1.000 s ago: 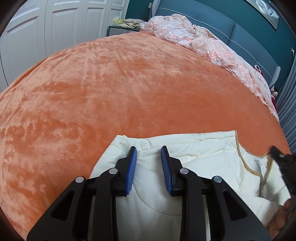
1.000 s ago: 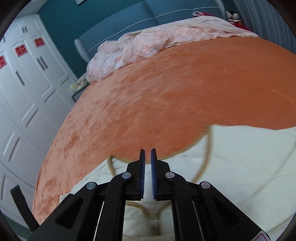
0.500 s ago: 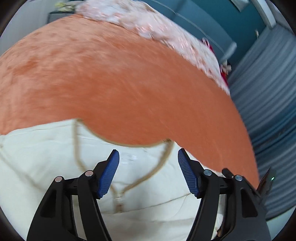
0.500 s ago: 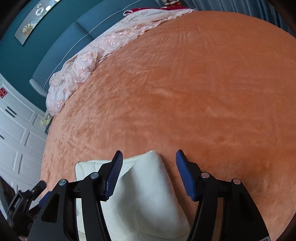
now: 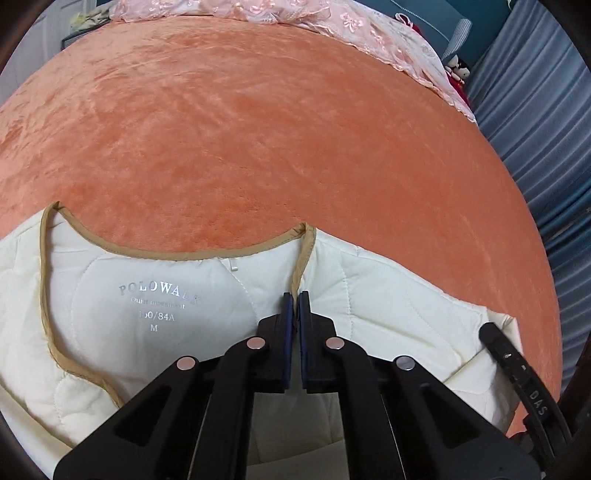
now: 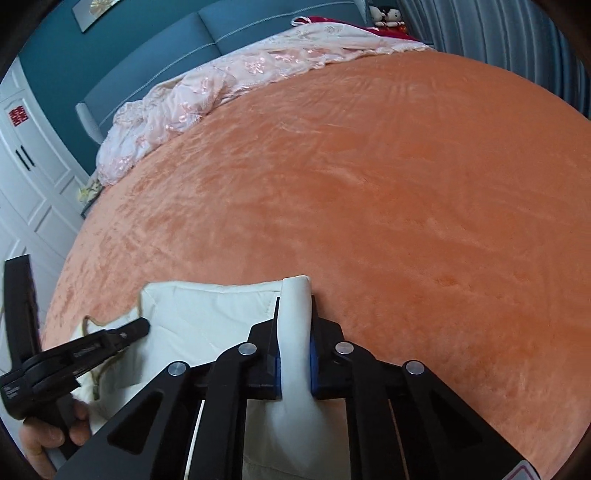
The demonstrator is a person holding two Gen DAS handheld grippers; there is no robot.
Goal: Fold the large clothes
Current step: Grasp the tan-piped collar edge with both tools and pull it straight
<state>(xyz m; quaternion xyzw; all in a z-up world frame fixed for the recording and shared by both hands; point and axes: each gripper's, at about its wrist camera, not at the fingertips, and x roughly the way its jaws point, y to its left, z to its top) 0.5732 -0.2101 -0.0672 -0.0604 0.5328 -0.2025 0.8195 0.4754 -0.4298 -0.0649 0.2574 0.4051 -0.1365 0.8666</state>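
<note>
A cream quilted jacket (image 5: 388, 288) with tan neck trim lies on the orange bedspread (image 5: 258, 129), lining and size label up. My left gripper (image 5: 295, 299) is shut on the jacket's tan-trimmed front edge beside the neckline. In the right wrist view my right gripper (image 6: 294, 306) is shut on a thick fold of the jacket (image 6: 207, 314) at its right corner. The left gripper (image 6: 136, 326) shows there at lower left, on the jacket's collar.
A pink lace coverlet (image 6: 229, 81) lies bunched along the far side of the bed against the teal headboard (image 6: 207, 33). Grey curtains (image 5: 546, 122) hang to the right. White wardrobe doors (image 6: 26, 173) stand to the left.
Both grippers were open half a second ago and have now closed on the jacket, the left on the trimmed front edge, the right on the corner fold.
</note>
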